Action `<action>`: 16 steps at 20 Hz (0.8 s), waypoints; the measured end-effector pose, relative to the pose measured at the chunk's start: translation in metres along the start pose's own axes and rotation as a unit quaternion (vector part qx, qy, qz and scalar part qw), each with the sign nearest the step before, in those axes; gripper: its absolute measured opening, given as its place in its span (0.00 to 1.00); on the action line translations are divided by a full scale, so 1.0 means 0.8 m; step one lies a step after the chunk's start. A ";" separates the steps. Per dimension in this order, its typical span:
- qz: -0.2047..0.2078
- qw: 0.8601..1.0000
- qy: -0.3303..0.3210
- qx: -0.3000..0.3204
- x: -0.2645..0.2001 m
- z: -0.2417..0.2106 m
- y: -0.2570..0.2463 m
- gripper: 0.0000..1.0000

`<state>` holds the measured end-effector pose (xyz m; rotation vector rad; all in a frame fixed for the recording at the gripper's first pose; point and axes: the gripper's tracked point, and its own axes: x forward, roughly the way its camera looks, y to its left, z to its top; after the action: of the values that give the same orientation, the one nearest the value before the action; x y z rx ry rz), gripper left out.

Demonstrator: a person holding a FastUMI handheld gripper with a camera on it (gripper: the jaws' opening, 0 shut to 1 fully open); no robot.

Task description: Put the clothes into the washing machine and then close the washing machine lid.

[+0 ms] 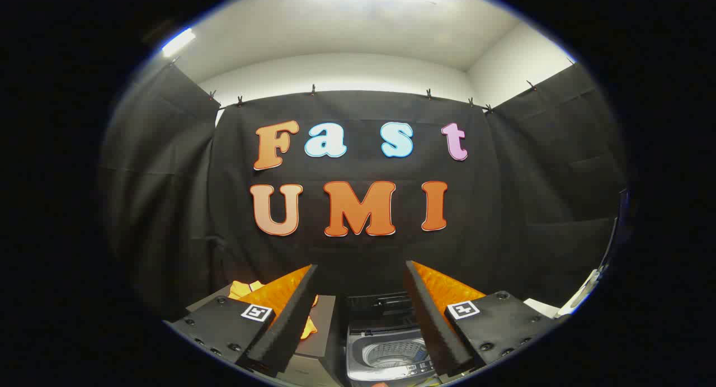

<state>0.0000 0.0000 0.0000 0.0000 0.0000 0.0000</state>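
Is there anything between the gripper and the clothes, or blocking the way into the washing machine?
Nothing visible. The gripper is open and empty. The yellow clothes lie ahead behind its left finger. The washing machine, between the fingers, has its lid up and the drum open.

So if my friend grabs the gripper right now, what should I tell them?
Gripper: open, holding nothing, fingers spread wide.
Washing machine: small, between and below the fingers, lid up, drum looks empty.
Clothes: yellow, lying on the grey surface beside the machine, partly behind one finger.
Done: nothing yet.
Left: grab the clothes, drop them in the drum, shut the lid.
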 end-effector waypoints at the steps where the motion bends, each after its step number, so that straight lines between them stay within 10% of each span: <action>1: -0.001 1.000 0.001 0.000 0.000 0.000 -0.002 0.98; 16: -0.005 1.000 0.000 0.001 0.014 0.012 -0.005 0.98</action>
<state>0.0116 -0.0043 0.0099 0.0029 0.0003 -0.0093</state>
